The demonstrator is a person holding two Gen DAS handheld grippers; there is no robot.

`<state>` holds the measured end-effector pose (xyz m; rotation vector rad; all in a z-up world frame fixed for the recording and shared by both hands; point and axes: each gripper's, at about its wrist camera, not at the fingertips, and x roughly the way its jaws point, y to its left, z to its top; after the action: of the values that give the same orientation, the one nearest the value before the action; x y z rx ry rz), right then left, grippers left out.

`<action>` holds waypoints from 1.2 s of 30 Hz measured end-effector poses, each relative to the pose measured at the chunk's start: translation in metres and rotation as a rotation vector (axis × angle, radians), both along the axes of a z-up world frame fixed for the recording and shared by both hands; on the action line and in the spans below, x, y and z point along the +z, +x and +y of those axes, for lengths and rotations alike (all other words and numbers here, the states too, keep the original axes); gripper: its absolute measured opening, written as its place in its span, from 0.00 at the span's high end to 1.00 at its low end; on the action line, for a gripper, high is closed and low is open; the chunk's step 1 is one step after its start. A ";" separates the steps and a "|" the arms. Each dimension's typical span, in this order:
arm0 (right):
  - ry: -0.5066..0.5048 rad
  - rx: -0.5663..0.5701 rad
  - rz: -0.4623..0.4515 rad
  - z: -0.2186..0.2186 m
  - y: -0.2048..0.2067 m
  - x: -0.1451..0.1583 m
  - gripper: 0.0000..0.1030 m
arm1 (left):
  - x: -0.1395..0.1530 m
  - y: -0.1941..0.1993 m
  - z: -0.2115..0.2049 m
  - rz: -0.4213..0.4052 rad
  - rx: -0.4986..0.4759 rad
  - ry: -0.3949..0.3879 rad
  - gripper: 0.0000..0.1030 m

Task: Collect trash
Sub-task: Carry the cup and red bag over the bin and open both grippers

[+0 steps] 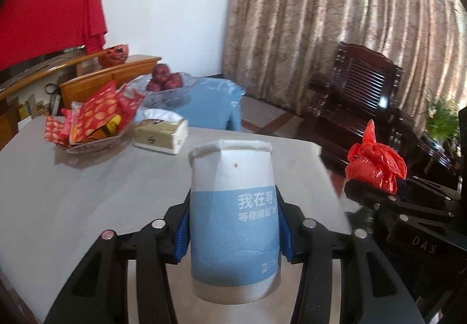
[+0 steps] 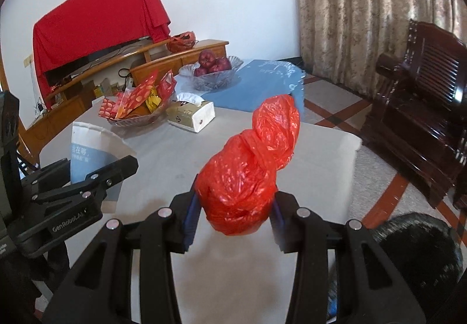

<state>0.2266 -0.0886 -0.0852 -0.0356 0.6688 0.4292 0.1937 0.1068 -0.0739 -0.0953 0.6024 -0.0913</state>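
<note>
A: What have the left tongs got hold of?

B: A paper cup, white above and blue below with white printed characters. The blue pads press its sides at nine and three o'clock, so the tongs are part-way closed and clamped on it. It stands upright between them, raised clear of the bench.

A: And the right tongs?

B: Closed about as far on a knotted red plastic bag. The bag bulges above the fingers, its twisted top leaning toward one o'clock. From the left wrist view the same bag shows at three o'clock, sitting atop the other black tool.

A: How do the two stand relative to each other?

B: Side by side, apart. In the right wrist view the cup and left tongs sit at nine o'clock.

A: What else is on the bench?

B: Toward eleven o'clock, a glass dish of red snack packets, and just beside it a tissue pack. Beyond, a glass bowl of red apples rests on a blue cloth.

A: And off the bench?

B: A dark wooden chair at two o'clock before patterned curtains.
</note>
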 end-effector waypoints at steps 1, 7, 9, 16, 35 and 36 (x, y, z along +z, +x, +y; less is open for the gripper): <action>0.001 -0.010 -0.002 -0.009 -0.008 0.002 0.61 | 0.003 -0.005 -0.009 -0.006 -0.019 0.001 0.54; 0.014 -0.079 -0.019 -0.058 -0.045 0.010 0.61 | 0.018 -0.029 -0.054 -0.038 -0.117 -0.001 0.54; 0.014 -0.101 -0.026 -0.072 -0.054 0.011 0.61 | 0.022 -0.035 -0.068 -0.048 -0.145 -0.004 0.53; -0.002 -0.203 -0.072 -0.124 -0.087 0.020 0.61 | 0.025 -0.045 -0.119 -0.068 -0.247 -0.014 0.53; -0.043 -0.443 -0.044 -0.239 -0.119 -0.009 0.60 | -0.003 -0.032 -0.237 -0.033 -0.482 -0.026 0.53; -0.045 -0.449 -0.040 -0.241 -0.118 -0.011 0.60 | -0.006 -0.031 -0.242 -0.028 -0.491 -0.027 0.53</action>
<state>0.1084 -0.3297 -0.0961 0.0630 0.6257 -0.0182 0.1629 -0.1350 -0.0794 0.0293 0.5869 -0.5755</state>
